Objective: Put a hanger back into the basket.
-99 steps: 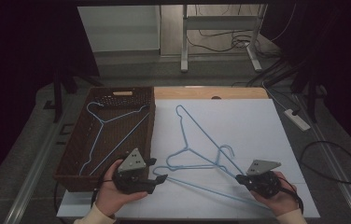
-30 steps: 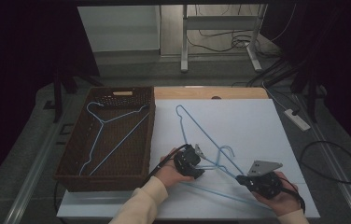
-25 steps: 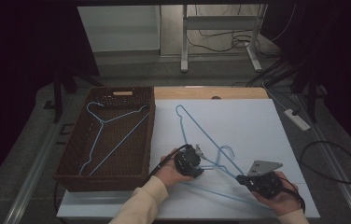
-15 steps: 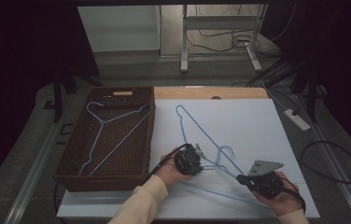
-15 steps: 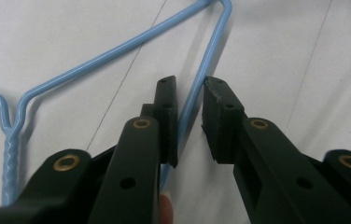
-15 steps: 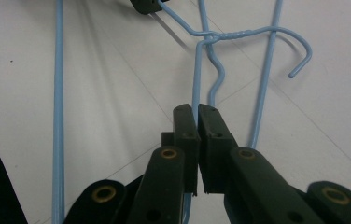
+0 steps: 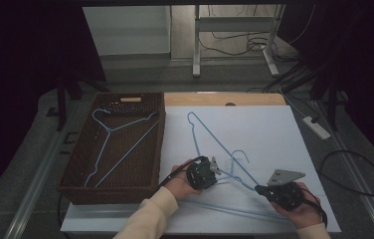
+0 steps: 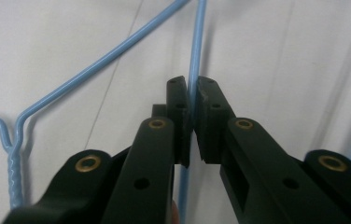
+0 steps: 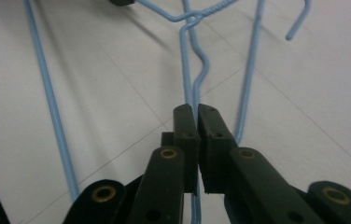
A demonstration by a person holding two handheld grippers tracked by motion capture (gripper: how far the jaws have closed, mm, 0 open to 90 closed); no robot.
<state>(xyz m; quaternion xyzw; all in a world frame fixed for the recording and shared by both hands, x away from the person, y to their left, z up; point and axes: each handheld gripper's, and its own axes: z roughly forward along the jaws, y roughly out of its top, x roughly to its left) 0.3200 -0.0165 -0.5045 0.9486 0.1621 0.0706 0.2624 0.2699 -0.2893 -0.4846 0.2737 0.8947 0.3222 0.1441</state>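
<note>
one hanger [image 7: 120,144] in basket [image 7: 78,159], two hangers [image 7: 220,149] right on table [image 7: 274,129].

the left gripper [image 7: 214,168] is held at the lower middle of the high view, its jaws having just been closing and now pinched together. the right gripper [image 7: 260,189] is gripped at the lower right, jaws likewise pressed together, pointed toward the left.

Wicker basket [image 7: 78,164] walls off the left; far white tabletop [image 7: 269,129] lies open.
</note>
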